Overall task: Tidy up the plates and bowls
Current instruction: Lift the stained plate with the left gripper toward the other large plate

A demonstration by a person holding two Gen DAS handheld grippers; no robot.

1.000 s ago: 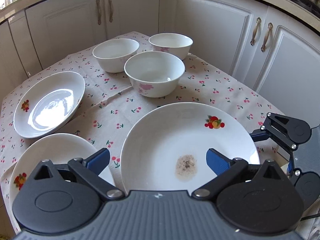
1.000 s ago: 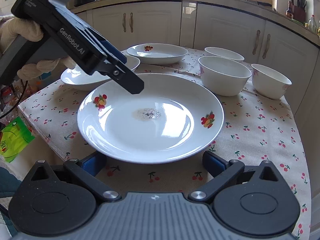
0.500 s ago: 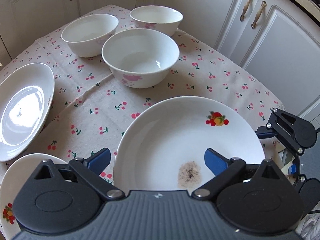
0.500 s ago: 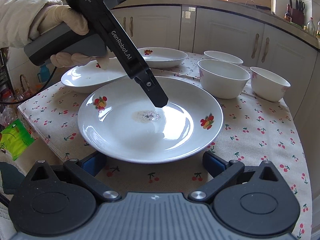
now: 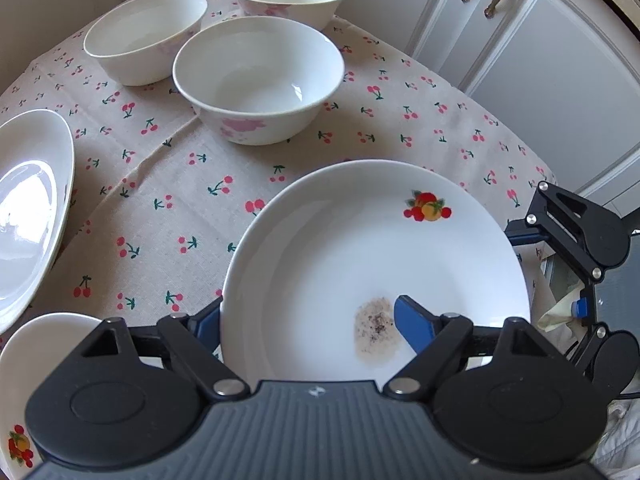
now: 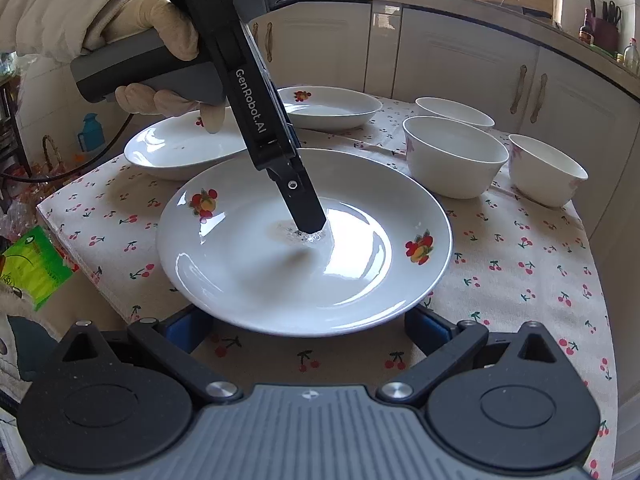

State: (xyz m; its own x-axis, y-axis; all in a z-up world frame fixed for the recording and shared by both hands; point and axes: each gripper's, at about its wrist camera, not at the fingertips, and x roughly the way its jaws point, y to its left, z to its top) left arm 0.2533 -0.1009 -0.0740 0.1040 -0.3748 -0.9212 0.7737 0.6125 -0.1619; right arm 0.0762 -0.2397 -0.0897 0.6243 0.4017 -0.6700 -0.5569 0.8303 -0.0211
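The left gripper's blue-padded fingers (image 5: 412,322) are closing across the near rim of the large white fruit-printed plate (image 5: 360,248): one pad sits inside the dish beside a brownish residue patch (image 5: 376,332), the other outside the rim, and whether the pads already press on it cannot be told from this angle. The right gripper's fingers (image 6: 426,330) stand wide apart, low before the same plate, holding nothing. That plate lies on the worktop's cherry-patterned cloth (image 5: 168,184). Two more white fruit-printed plates (image 6: 184,148) lie beyond it in the right wrist view, one (image 6: 332,106) farther back. Three white bowls with pink flowers (image 5: 256,80) cluster together further along the cloth. A cream-gloved hand (image 6: 156,48) grips the left gripper's handle
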